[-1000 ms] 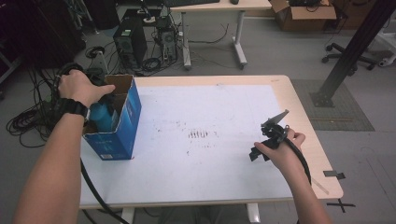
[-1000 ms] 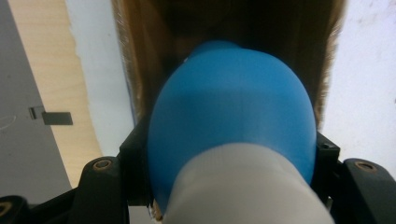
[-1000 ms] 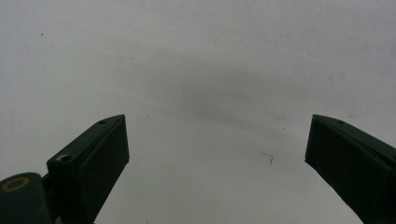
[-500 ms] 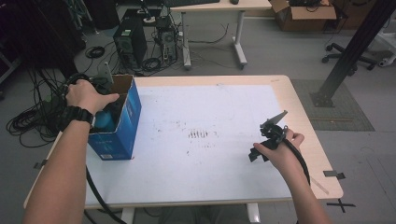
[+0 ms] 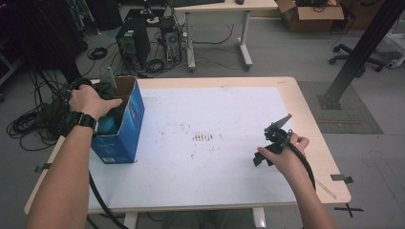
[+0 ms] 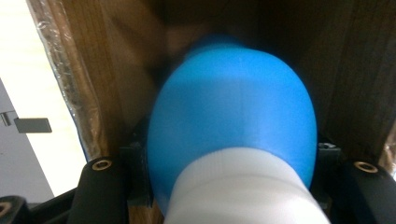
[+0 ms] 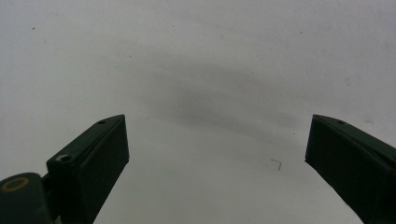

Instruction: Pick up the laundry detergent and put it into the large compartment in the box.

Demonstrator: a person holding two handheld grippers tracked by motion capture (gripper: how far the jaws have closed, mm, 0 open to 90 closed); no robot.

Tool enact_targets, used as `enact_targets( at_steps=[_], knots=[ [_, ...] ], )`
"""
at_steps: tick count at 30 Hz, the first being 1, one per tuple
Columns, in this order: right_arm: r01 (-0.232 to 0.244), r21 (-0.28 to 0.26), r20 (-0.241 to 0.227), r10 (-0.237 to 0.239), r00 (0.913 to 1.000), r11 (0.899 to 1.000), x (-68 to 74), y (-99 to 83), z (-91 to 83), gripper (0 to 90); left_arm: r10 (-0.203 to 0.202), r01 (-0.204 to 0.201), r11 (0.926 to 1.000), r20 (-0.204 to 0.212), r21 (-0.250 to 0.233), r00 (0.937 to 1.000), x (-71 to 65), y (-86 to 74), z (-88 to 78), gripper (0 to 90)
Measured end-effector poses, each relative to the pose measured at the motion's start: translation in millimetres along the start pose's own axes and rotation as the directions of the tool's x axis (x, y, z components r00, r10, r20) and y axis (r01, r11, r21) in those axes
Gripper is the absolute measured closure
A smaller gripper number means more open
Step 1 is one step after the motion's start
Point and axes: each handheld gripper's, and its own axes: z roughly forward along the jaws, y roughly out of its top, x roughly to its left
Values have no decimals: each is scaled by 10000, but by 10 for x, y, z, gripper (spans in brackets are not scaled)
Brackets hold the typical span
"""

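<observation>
Inside the blue box [image 5: 119, 131], the left hand-held gripper [image 6: 233, 186] pinches a blue-and-white object [image 6: 233, 140] (long axis along its jaws); the right hand-held gripper [image 7: 217, 163], spread empty, hovers over the table [image 5: 229, 181], well apart.

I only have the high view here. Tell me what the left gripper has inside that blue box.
Observer: In the left gripper view, a blue and white rounded object sits between the left gripper's jaws, inside the box.
Operator: Report whether it is gripped.
Observer: The jaws sit close against both its sides; it looks gripped, though the picture is blurred.
Operator: Now give me the right gripper.
Observer: In the right gripper view, the right gripper is wide open, with nothing between its jaws, over the white tabletop.
</observation>
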Motion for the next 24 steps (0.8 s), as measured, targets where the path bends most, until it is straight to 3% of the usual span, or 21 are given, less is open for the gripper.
enact_targets(
  at_steps=[24],
  knots=[
    [29,-82,37,-28,10000,10000,-5,-26,-75,63,89,-89,10000,7,10,10000,-26,-6,7,332]
  ],
)
